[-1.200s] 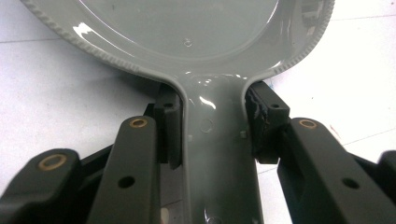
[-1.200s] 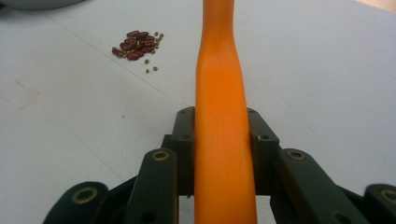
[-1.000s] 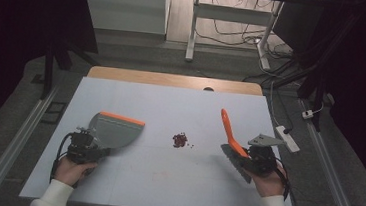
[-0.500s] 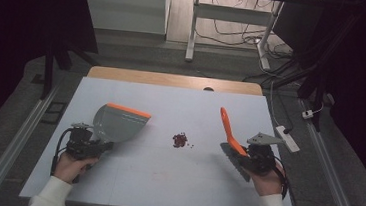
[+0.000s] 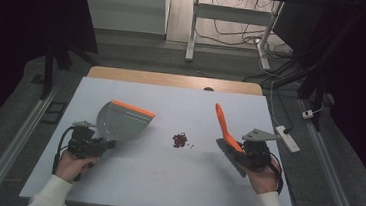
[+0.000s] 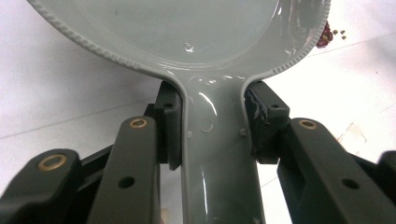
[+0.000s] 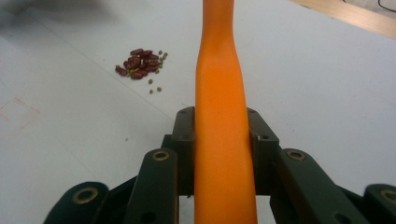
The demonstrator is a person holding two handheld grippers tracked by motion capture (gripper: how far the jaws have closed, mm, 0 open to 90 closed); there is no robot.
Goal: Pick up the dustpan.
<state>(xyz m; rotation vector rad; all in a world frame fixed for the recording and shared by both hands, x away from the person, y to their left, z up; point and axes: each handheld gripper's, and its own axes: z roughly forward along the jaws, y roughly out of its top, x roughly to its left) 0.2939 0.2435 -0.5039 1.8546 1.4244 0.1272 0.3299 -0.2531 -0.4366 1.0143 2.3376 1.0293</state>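
Dustpan and brush held either side of a small bean pile.

High view: the beans (image 5: 180, 140) are seen mid-table, between the left gripper (image 5: 85, 142), closed on the dustpan (image 5: 121, 122), and the right gripper (image 5: 250, 154), closed on the brush (image 5: 225, 128). Left gripper view: the pan's stiff, glossy handle (image 6: 215, 154) is clamped at its neck; it is judged light but slippery, so the narrow neck suits the hold. Right gripper view: the orange handle (image 7: 223, 140) is pinched between both jaws; the beans (image 7: 138, 61), small, hard and loose, would likely roll and are best swept gently.
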